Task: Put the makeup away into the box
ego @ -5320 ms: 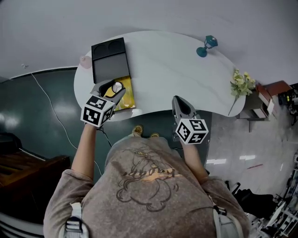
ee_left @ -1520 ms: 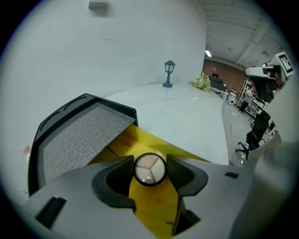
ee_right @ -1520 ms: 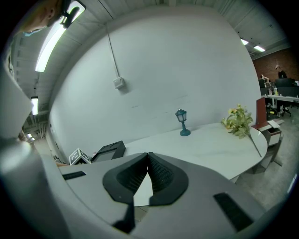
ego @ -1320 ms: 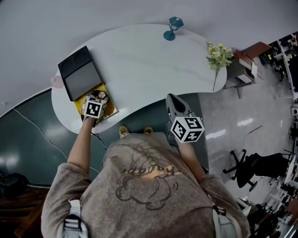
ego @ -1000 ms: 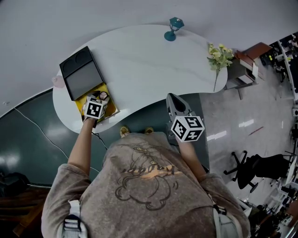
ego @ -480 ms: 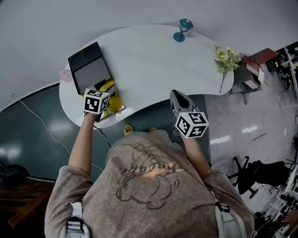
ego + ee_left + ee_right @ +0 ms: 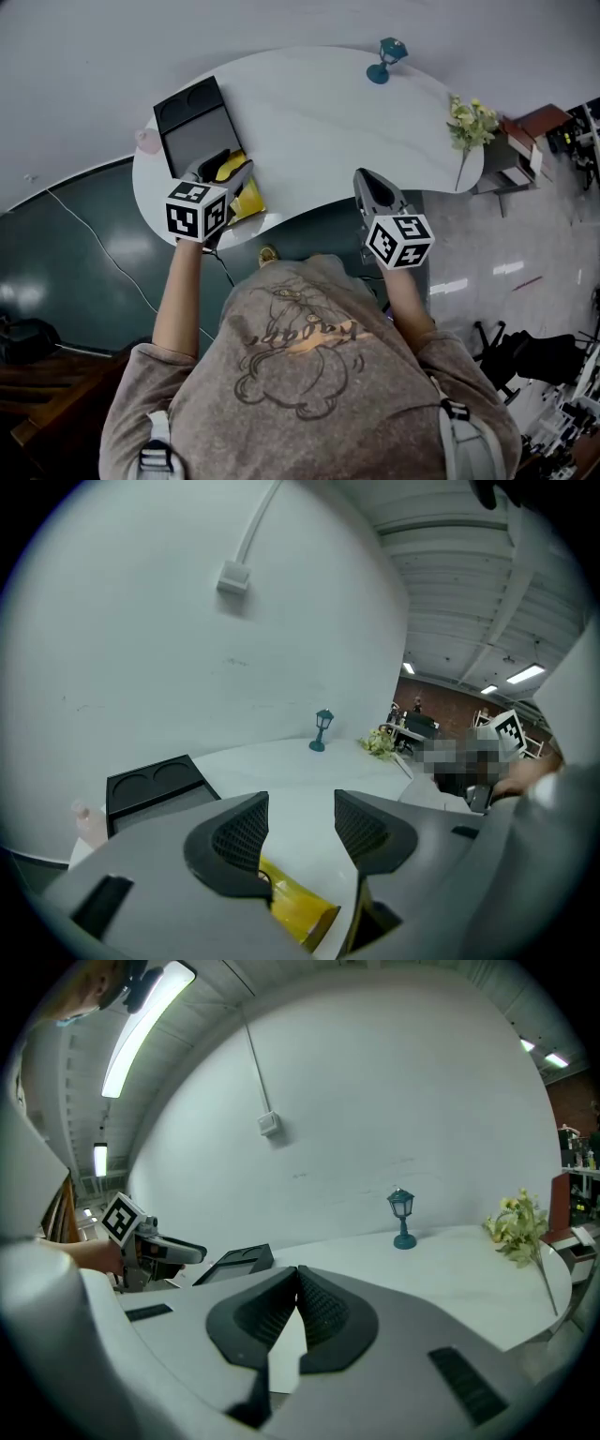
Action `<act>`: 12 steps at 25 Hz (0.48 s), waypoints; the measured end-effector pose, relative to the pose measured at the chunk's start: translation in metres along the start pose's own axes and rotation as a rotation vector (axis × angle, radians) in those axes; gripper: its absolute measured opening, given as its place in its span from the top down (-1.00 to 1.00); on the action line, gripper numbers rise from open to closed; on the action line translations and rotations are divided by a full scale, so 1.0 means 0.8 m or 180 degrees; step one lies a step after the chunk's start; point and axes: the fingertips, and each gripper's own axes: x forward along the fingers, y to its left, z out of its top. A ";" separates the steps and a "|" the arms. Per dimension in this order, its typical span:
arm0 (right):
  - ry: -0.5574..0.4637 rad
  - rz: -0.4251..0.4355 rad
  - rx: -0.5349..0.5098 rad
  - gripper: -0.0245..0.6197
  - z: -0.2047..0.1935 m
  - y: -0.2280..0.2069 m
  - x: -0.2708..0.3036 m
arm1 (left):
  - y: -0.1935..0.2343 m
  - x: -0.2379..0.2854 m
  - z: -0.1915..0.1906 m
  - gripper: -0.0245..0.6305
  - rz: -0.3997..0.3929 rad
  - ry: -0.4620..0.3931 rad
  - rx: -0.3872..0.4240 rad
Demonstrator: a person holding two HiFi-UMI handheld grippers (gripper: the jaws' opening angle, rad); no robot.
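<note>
The left gripper [image 7: 230, 167], jaws wide and empty, hangs over a yellow makeup pack [image 7: 250, 199] at the desk's [image 7: 319, 122] near edge, just beside the black box [image 7: 192, 127]. The right gripper [image 7: 375, 192] idles closed. A pick-up looks next, calling for a descent. The gripper hides much of the pack, and the box's contents are unclear.

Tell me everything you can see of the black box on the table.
The black box is flat and rectangular, matte like plastic, with two round recesses at its far end and a larger greyish rectangular compartment. It lies at the left end of the white table; a yellow packet lies at its near end.
</note>
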 end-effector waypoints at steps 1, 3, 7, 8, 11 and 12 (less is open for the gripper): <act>0.0007 0.0015 -0.0011 0.91 0.001 0.002 0.001 | -0.003 -0.007 0.004 0.20 -0.0004 -0.0056 -0.0025; 0.0020 0.0045 -0.0035 0.91 0.002 0.007 0.005 | -0.008 -0.021 0.013 0.20 -0.0016 -0.0189 -0.0064; 0.0033 0.0129 -0.0091 0.91 0.005 0.021 0.011 | -0.017 -0.053 0.036 0.20 -0.0056 -0.0579 -0.0160; 0.0031 0.0156 -0.0117 0.91 0.007 0.024 0.011 | -0.018 -0.060 0.041 0.20 -0.0057 -0.0656 -0.0164; 0.0002 0.0225 -0.0193 0.91 0.013 0.031 0.009 | -0.024 -0.071 0.046 0.20 -0.0091 -0.0798 -0.0133; -0.0010 0.0240 -0.0216 0.91 0.015 0.032 0.009 | -0.026 -0.072 0.046 0.20 -0.0108 -0.0818 -0.0108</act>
